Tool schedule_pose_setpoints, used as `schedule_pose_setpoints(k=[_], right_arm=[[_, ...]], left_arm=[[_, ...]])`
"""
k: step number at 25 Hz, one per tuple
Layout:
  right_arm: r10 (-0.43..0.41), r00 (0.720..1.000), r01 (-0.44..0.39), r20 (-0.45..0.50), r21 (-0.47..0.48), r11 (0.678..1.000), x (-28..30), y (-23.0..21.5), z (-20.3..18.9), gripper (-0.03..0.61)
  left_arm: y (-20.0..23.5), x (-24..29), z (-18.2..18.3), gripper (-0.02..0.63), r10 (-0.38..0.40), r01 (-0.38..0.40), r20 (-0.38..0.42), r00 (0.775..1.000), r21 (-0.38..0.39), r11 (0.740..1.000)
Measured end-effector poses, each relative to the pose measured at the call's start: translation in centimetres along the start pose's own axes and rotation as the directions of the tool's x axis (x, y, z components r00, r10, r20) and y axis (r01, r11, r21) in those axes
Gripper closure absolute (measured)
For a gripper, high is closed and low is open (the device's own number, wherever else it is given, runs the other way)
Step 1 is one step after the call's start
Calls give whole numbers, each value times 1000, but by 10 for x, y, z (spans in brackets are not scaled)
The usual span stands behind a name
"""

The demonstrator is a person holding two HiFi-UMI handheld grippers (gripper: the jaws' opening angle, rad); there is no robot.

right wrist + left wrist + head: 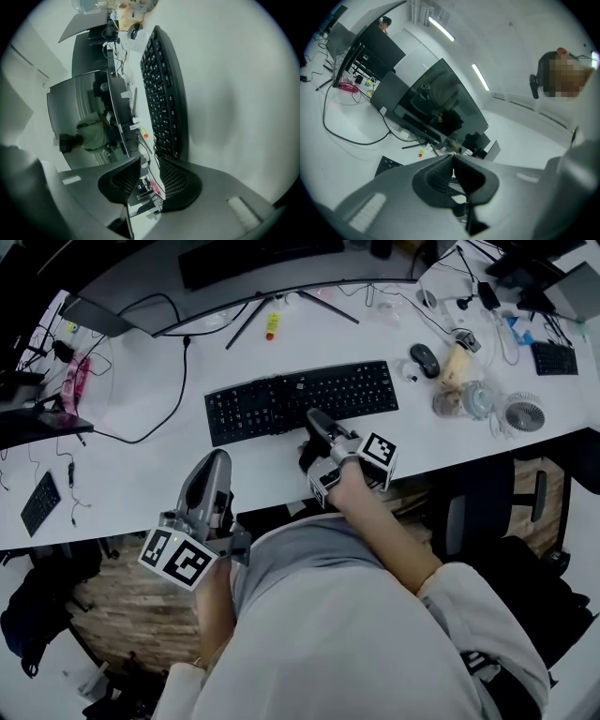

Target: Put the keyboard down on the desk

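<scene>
The black keyboard (300,399) lies flat on the white desk (141,493), in front of the monitor. My right gripper (314,418) hovers at the middle of the keyboard's near edge; its jaws stand a little apart with nothing between them. In the right gripper view the keyboard (164,93) stretches away just beyond that gripper (149,161). My left gripper (214,460) is at the desk's near edge, left of and short of the keyboard, with its jaws closed together and empty. In the left gripper view, that gripper (453,157) covers all but a corner of the keyboard (386,165).
A curved monitor (253,259) stands behind the keyboard, with a yellow bottle (273,324) by its stand. A mouse (424,359), cups (473,399) and a small fan (525,413) sit at the right. A black cable (159,409) and a small keypad (40,502) lie at the left.
</scene>
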State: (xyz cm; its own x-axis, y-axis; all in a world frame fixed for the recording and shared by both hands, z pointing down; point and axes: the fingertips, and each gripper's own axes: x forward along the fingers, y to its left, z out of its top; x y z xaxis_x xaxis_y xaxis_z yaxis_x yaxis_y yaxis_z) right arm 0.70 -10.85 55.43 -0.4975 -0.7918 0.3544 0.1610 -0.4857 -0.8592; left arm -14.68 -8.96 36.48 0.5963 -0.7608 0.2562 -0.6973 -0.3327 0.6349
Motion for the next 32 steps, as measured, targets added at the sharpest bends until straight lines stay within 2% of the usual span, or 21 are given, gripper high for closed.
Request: schedule_pose_setpoints(k=[4, 7, 11, 18, 27, 32], right_arm=[[26, 999, -26, -20, -29, 999, -5, 12, 3, 473], [27, 998, -32, -53, -96, 995, -10, 21, 3, 515], [33, 996, -46, -84, -166, 985, -15, 36, 6, 538], [43, 992, -77, -115, -312, 947, -21, 66, 16, 564], [45, 984, -126, -172, -494, 860, -33, 96, 19, 575], [23, 983, -130, -181, -607, 784, -43, 111, 29, 575]], left_arm=[[-8, 6, -4, 614, -13, 13, -4, 1000, 5, 1000], [-13, 10, -6, 614, -19, 19, -3, 1000, 10, 1000], [-17, 14, -9, 614, -25, 25, -4, 1000, 10, 1000], [-19, 15, -14, 614, -17, 17, -6, 1000, 10, 1000], [-19, 11, -12, 614, 7, -8, 10, 1000, 19, 1000], [-21, 6, -7, 614, 20, -20, 30, 999, 19, 1000]])
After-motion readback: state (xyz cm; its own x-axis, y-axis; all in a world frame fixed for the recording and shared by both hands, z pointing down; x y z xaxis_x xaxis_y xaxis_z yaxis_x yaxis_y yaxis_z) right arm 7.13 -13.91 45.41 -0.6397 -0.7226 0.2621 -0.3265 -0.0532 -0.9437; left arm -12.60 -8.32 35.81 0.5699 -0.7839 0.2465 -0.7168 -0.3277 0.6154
